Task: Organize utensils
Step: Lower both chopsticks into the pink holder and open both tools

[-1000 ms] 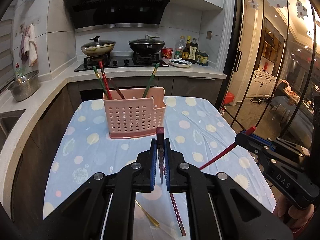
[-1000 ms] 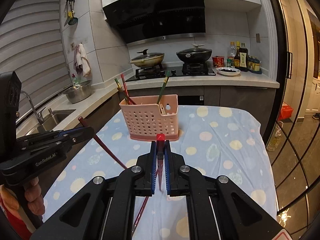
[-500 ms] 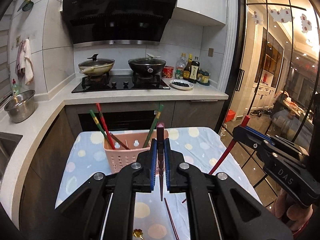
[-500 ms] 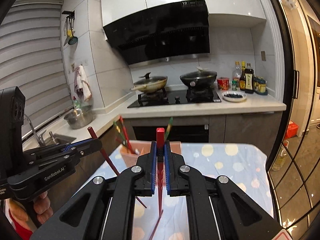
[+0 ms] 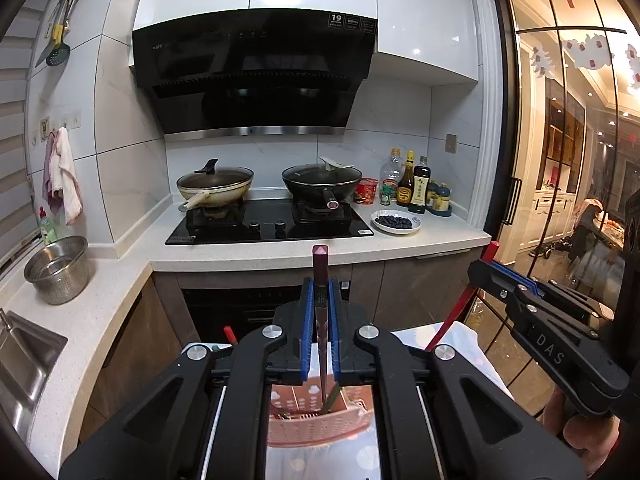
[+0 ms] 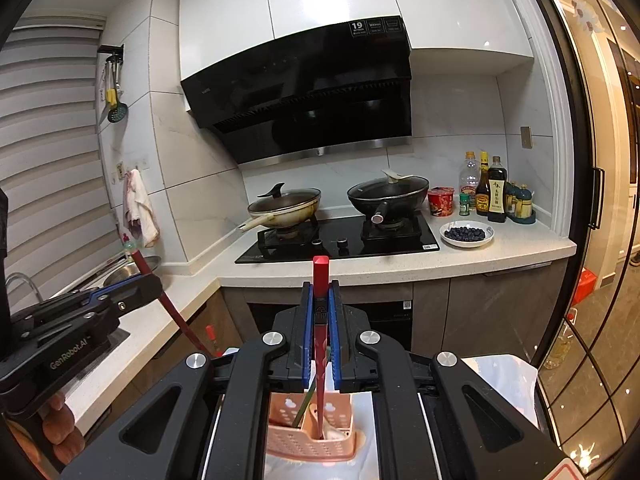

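My left gripper (image 5: pixel 320 300) is shut on a dark maroon chopstick (image 5: pixel 321 264) that stands upright between the blue pads. Its lower tip hangs over the pink perforated holder (image 5: pixel 316 432) below. In the right wrist view my right gripper (image 6: pixel 321 304) is shut on a red chopstick (image 6: pixel 321 276), whose tip reaches down into the holder (image 6: pixel 308 440). A green chopstick (image 6: pixel 306 400) leans inside it. Each gripper shows in the other's view: the right gripper (image 5: pixel 486 270) at the right, the left gripper (image 6: pixel 150 280) at the left, each with its stick slanting down.
Beyond the table runs an L-shaped counter (image 5: pixel 280 254) with a black hob and two lidded woks (image 5: pixel 320 184). A steel bowl (image 5: pixel 58 268) and sink are on the left. Sauce bottles (image 5: pixel 416 188) and a plate of blueberries (image 5: pixel 396 222) stand right. A glass door (image 5: pixel 560 200) closes the right side.
Both grippers have risen and come forward with their chopsticks. The holder has slid from ahead of the fingers to beneath them, and the spotted tablecloth has mostly dropped out of view.
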Demonstrator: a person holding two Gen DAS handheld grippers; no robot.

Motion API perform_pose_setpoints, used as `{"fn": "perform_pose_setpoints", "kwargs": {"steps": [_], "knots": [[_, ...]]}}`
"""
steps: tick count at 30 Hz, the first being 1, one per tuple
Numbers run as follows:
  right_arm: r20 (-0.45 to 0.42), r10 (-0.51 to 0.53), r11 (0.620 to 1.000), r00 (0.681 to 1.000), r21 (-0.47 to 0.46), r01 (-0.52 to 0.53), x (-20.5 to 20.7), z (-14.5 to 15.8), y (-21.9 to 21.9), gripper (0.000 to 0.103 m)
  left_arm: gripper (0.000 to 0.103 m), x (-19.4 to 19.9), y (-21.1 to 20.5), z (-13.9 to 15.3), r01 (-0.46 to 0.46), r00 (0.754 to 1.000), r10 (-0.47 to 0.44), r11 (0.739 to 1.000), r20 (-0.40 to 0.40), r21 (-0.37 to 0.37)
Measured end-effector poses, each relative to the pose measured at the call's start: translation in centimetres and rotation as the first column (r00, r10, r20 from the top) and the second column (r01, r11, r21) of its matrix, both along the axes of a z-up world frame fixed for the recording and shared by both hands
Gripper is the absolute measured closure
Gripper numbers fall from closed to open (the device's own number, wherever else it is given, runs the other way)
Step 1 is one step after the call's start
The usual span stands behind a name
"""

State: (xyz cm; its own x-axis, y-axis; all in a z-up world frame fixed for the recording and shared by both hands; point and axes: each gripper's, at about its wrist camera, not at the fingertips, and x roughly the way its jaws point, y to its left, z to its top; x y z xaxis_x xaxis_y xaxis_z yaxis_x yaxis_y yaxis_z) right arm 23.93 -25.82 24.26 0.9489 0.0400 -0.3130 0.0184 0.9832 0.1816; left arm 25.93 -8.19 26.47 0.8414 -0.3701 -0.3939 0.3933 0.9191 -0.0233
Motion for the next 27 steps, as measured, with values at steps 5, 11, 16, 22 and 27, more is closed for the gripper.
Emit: {"fn": "perform_pose_setpoints", "kwargs": {"steps": [5, 11, 16, 22, 27], "knots": [[-0.047, -0.005, 1.0, 0.999, -0.007, 0.004, 2.9, -1.1, -0.2, 0.096, 0.096, 2.2, -0.6, -1.0, -0.016, 1.0, 0.016, 1.0, -0.022, 0.021], [-0.118, 0.002, 1.0, 0.993, -0.03, -0.006, 5.0, -4.1, 0.4, 0.096, 0.096, 4.2, -0.7, -3.1, -0.016, 0.997, 0.018, 0.999, -0.071, 0.029], [-0.154, 0.003, 0.999, 0.988, -0.048, -0.011, 5.9, -5.9, 0.9, 0.096, 0.096, 5.2, -0.9, -4.5, -0.011, 0.995, 0.015, 0.999, -0.095, 0.035], [-0.156, -0.011, 0.996, 0.988, -0.095, -0.004, 5.9, -6.6, 1.8, 0.092, 0.094, 5.5, -0.8, -5.4, -0.036, 0.993, 0.04, 0.999, -0.114, 0.03], [-0.141, -0.009, 0.995, 0.99, -0.099, -0.005, 4.9, -6.3, 2.1, 0.084, 0.076, 5.3, -0.2, -5.5, -0.06, 0.992, 0.063, 0.998, -0.11, 0.027]]}}
